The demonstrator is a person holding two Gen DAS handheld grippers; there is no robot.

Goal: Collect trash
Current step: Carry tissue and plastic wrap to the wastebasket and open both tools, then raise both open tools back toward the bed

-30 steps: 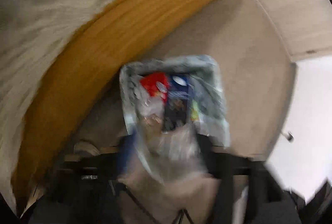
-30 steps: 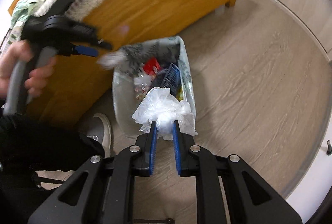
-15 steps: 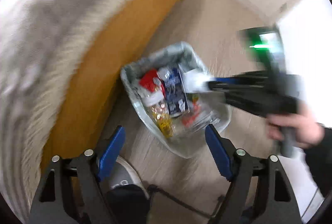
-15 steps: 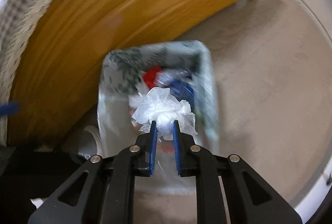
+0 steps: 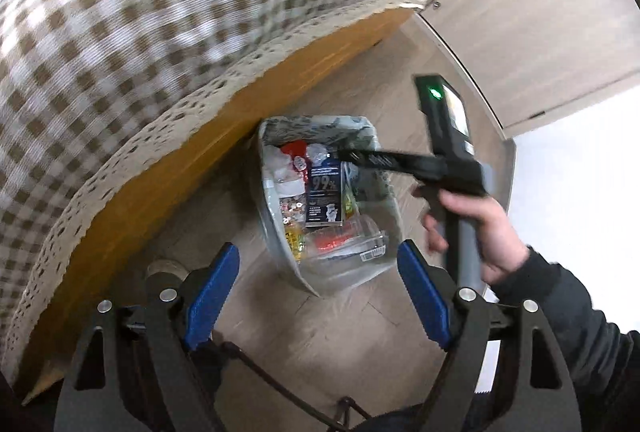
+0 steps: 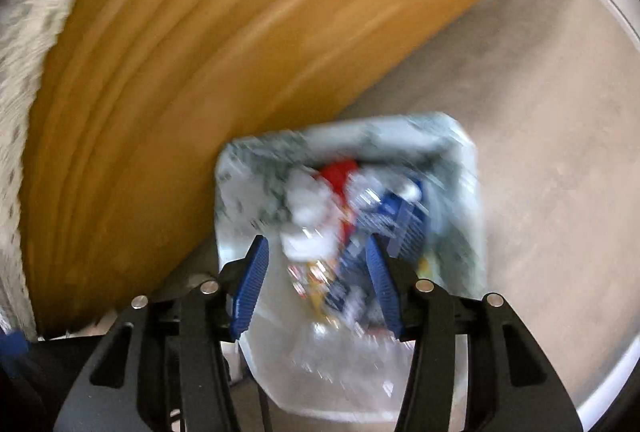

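1. right tongs: poised over the open mouth of the trash bin, pointing steeply down. their jaws have just been opening and now stand apart, with nothing between the blue pads; the crumpled clear plastic they carried is no longer in them and has, by the look of it, dropped among the contents, though blur keeps it from being picked out.
2. trash bin: stands on the floor, lined with a printed bag and set against the wooden side of the bed, below the hanging edge of the checked bedspread. it holds a dark blue carton, a red wrapper and clear packaging.
3. left tongs: jaws wide apart and empty, held high above the near rim of the bin.
4. doing the release well: keep the right tongs centred over the opening until the plastic is clear of both pads; light film may cling to a pad, so a wider spread is safer than a shake.
5. withdraw straight up, so the pads do not snag the liner where it folds over the rim.
6. keep the two tongs well apart as they pass over the bin.
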